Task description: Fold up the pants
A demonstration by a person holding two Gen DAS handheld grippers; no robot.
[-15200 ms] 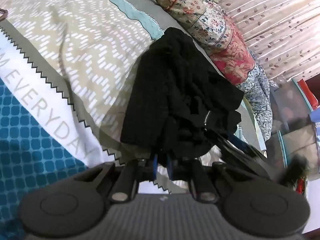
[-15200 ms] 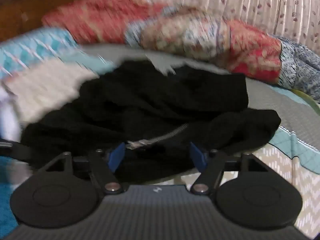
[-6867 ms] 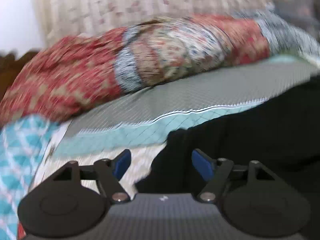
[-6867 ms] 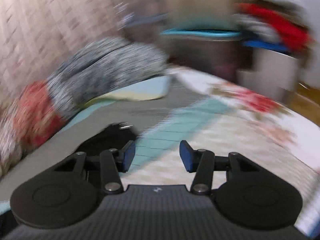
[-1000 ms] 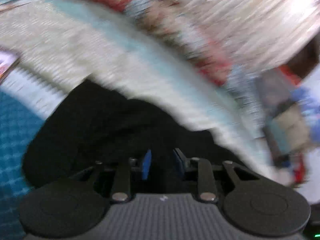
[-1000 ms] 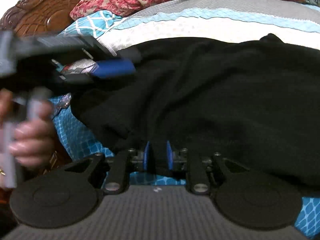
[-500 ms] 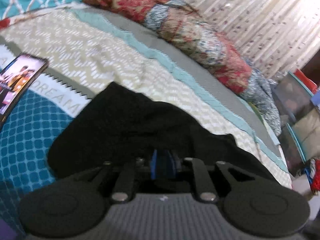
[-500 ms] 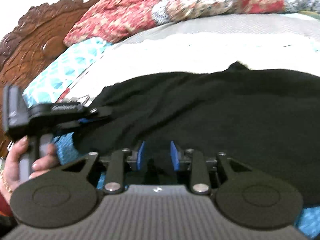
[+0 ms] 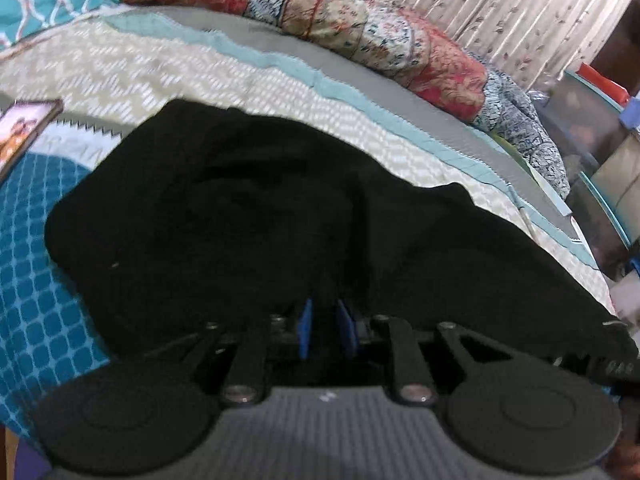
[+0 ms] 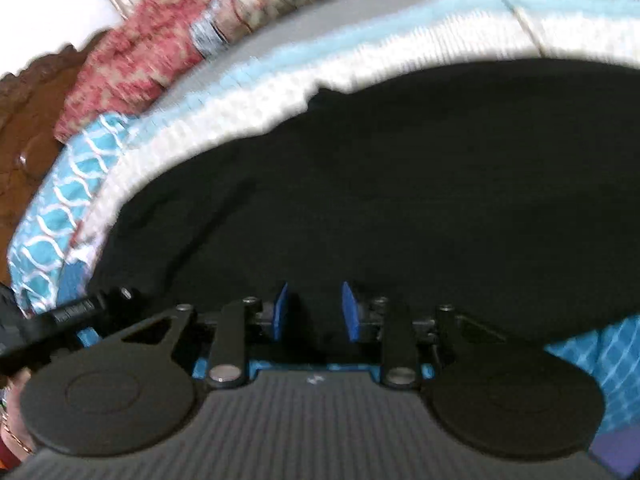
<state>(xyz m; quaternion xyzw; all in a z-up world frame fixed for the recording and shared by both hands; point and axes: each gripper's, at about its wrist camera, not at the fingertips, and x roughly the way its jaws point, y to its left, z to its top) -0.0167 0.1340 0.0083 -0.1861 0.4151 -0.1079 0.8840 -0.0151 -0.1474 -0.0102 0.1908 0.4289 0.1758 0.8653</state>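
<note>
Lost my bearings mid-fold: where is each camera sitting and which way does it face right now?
Left wrist: on the left gripper, low over the black pants, facing the patterned pillows and curtain; a phone lies far left.
Right wrist: on the right gripper, facing across the pants toward the wooden headboard; the other gripper's body shows at left.
Shared: pants, bedspread, pillows.

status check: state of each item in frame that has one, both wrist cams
pants: black, spread on the bed, not yet neatly folded
left hand-held gripper: fingers close together, black cloth between them; looks shut on the pants
right hand-held gripper: open, at the pants' near edge
phone: lying on the bed, screen lit
quilt: bunched along the far side
</note>
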